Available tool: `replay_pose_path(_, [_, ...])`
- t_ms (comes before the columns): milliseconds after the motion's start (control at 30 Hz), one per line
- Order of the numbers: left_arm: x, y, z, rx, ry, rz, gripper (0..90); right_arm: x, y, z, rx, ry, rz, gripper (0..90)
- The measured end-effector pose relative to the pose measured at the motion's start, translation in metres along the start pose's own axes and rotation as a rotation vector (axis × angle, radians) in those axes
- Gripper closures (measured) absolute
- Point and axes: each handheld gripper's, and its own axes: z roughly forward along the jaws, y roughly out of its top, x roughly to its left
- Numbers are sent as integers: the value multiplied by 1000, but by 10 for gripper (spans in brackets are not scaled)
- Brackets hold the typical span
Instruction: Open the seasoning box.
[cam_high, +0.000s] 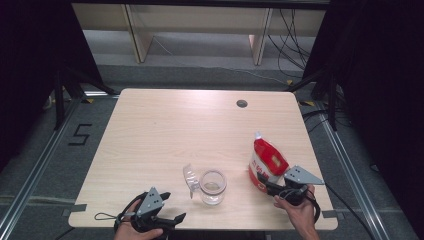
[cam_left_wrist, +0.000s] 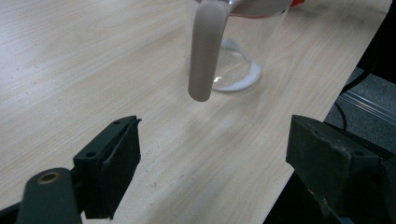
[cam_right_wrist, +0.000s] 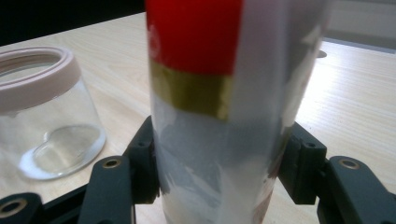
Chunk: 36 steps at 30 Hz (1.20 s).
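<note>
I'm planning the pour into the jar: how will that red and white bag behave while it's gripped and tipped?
The red and white bag is probably floppy: the right gripper pinches its soft, creased sides. It leans on the table, so it may sag or tip if released. Its glossy film could slip between the pads.

The far and left stretches of the table (cam_high: 165, 125) lie bare, open to any pass; near the front edge the glass jar (cam_high: 213, 187) and clear lid (cam_high: 189, 178) block the middle; the red-and-white bag (cam_high: 266, 161) bars the right; a passable gap separates jar and bag.
</note>
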Motion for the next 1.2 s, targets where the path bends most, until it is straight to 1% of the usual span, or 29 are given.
replay_pose_path(33, [0, 0, 0, -1, 0, 0, 173, 1, 0, -2, 13, 5, 12, 427])
replay_pose_path(67, [0, 0, 0, 0, 0, 0, 173, -1, -1, -1, -10, -4, -25, 427])
replay_pose_path(133, [0, 0, 0, 6, 3, 7, 173, 1, -2, -2, -6, -4, -8, 428])
replay_pose_path(167, [-1, 0, 0, -1, 0, 1, 173, 2, -2, -2, 1, 0, 0, 427])
replay_pose_path(233, [0, 0, 1, -2, 1, 4, 173, 1, -2, -3, 2, -1, -12, 426])
replay_pose_path(267, [0, -1, 1, -7, -1, 2, 173, 2, -3, -1, -16, -3, -9, 425])
replay_pose_path(300, [0, -1, 2, -13, 0, 0, 173, 3, -3, -3, -7, -9, 9, 423])
replay_pose_path(333, [0, -1, 2, -10, 1, 0, 173, 1, -4, -2, -21, -18, -23, 420])
replay_pose_path(367, [1, 0, 1, 15, 7, 15, 173, 3, -4, -2, -16, -13, 9, 418])
replay_pose_path(400, [-1, 0, 2, 0, 0, -1, 173, 4, -5, -2, -18, -15, 22, 411])
replay_pose_path(467, [-1, -1, 2, -4, -3, 0, 173, 2, -6, -1, -42, -13, 14, 390])
replay_pose_path(500, [-1, 0, 2, -1, -1, -1, 173, 4, -7, -2, -33, -17, 39, 369])
replay_pose_path(533, [-1, -1, 2, 1, 2, 2, 173, 2, -8, 0, -54, -34, 27, 334])
replay_pose_path(567, [0, -1, 1, 14, 6, 12, 173, 2, -9, 1, -51, -44, 20, 310])
replay_pose_path(600, [-1, -1, 2, 0, -3, -6, 173, 3, -10, 2, -47, -59, 31, 305])
replay_pose_path(633, [-1, -1, 2, -6, -5, -6, 174, 4, -11, 3, -50, -51, 50, 295])
replay_pose_path(667, [-1, -1, 2, -4, -4, -5, 173, 5, -12, 3, -56, -49, 52, 276])
replay_pose_path(700, [-1, -1, 2, -6, -4, -6, 173, 5, -12, 4, -63, -64, 45, 269])
replay_pose_path(767, [-1, -1, 2, -1, -6, -5, 173, 5, -13, 5, -72, -59, 44, 234])
replay_pose_path(833, [-1, -1, 2, -3, -5, -5, 173, 7, -14, 4, -63, -86, 72, 225])
replay_pose_path(867, [-2, -1, 2, 2, 2, -5, 173, 6, -14, 5, -65, -73, 59, 221])
replay_pose_path(933, [-1, -1, 2, 7, 2, 9, 173, 6, -14, 4, -46, -98, 68, 207])
replay_pose_path(967, [-1, -1, 2, 7, 2, 4, 174, 5, -15, 7, -65, -89, 49, 208])
replay_pose_path(1033, [-1, 0, 2, 7, 2, 5, 174, 4, -15, 7, -74, -96, 45, 203])
replay_pose_path(1067, [-2, -1, 3, -2, -2, -10, 173, 5, -15, 7, -76, -98, 43, 202])
replay_pose_path(1100, [-2, 0, 3, 0, 0, -10, 174, 5, -15, 7, -72, -102, 35, 203])
replay_pose_path(1133, [0, 0, 2, 7, 1, 6, 174, 7, -16, 6, -91, -108, 47, 207])
replay_pose_path(1167, [1, 0, 2, 10, 3, 19, 174, 9, -16, 6, -105, -95, 65, 211])
replay_pose_path(1200, [1, 0, 2, 8, 1, 21, 174, 7, -16, 8, -112, -104, 14, 212])
